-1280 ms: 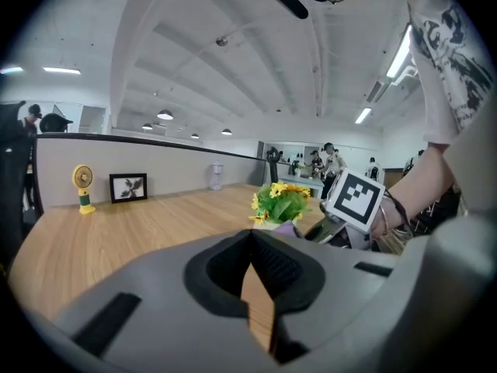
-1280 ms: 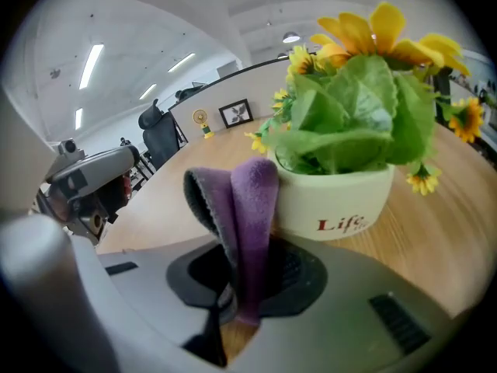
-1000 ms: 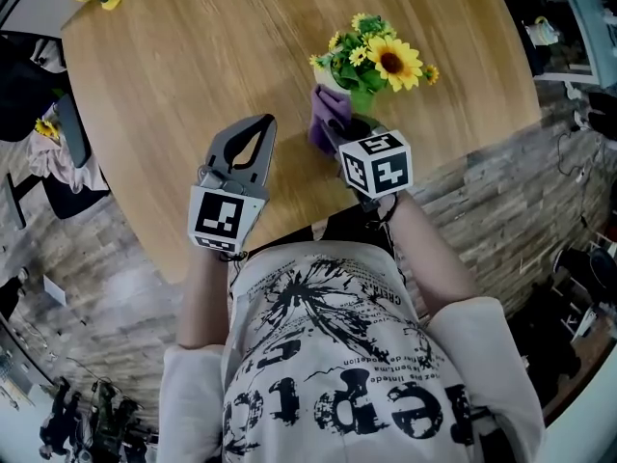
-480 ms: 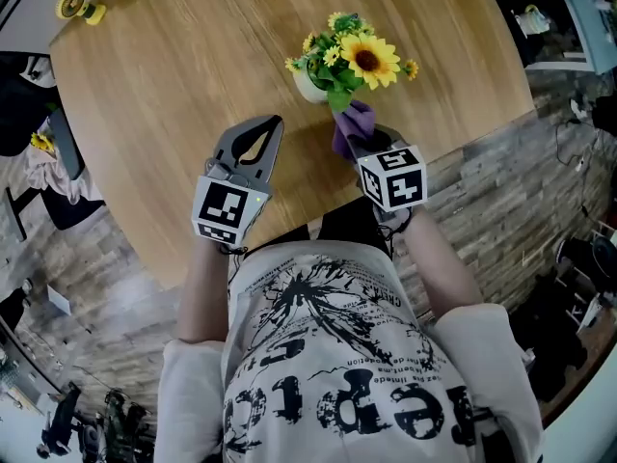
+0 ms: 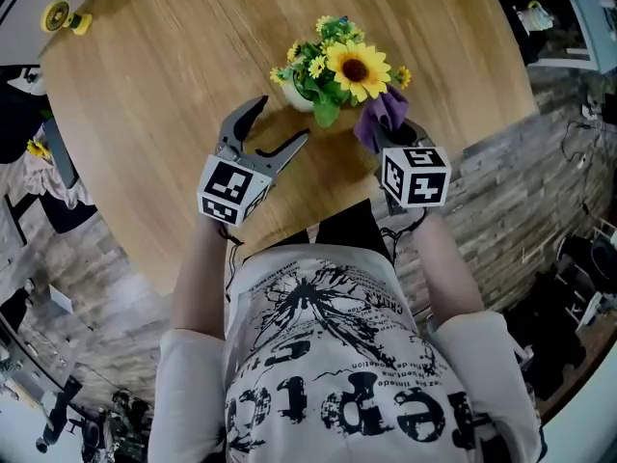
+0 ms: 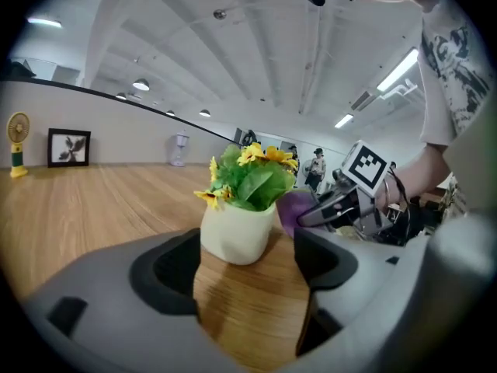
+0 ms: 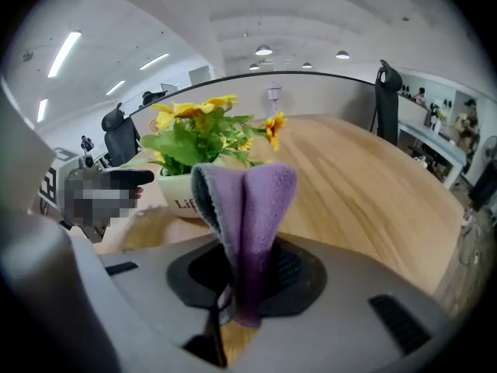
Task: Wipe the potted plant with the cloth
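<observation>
Behind the pinched cloth, red lettering on potted plant, unseen overhead

The yellow-flowered potted plant stands upright, folded purple cloth just beside.

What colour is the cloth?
Purple. The cloth shows best in the right gripper view.

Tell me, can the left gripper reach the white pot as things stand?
Probably yes. The left gripper points at the pot, its jaws have just been opening, and only bare table lies between them.
</observation>
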Demonstrator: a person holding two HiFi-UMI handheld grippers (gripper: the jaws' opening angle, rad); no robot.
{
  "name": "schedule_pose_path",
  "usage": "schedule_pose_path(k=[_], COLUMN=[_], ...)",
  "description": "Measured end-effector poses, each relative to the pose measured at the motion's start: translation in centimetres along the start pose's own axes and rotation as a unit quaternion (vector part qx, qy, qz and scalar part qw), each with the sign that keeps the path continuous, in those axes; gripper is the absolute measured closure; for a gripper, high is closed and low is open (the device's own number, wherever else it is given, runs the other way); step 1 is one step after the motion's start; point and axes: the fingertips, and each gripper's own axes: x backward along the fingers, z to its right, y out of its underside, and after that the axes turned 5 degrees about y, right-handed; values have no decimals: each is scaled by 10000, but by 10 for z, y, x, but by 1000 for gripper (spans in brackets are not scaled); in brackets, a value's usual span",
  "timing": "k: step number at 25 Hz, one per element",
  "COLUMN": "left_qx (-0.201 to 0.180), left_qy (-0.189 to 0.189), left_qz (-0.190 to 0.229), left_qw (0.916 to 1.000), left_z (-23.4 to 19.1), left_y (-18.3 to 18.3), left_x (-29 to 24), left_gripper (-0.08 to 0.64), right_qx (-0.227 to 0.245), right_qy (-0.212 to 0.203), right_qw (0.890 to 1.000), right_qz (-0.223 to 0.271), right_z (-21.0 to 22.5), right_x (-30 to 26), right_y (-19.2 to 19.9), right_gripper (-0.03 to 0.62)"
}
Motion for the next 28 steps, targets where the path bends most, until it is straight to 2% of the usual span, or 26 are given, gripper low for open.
schedule_pose_path(k=[4,9,16,22,28], left_qx=[-120,-345,-606,-1040,-1168], left_qy=[74,250,407,400,436], left_qz=[-19,-128,-352,-690,-756], left_qw=[9999,9990,9967,9914,9893], left_z=[-7,-11,-15,-16,-19], left_y=[-6,-14,-13,-5,-8], left_x=[-21,-49,-76,-87,-99], left_gripper=[74,-22,-29,-29,-9], right_qx=[19,60,285,314,337], right_qy=[54,50,121,17,-64], right_qw=[10000,10000,9991,9992,9992], right_qz=[36,29,276,259,212], right_z=[17,33,49,52,53], right_x=[-7,-15,-22,-32,-37], right_y=[-14,-28,-50,-56,-56], right_gripper=[514,514,514,514,514])
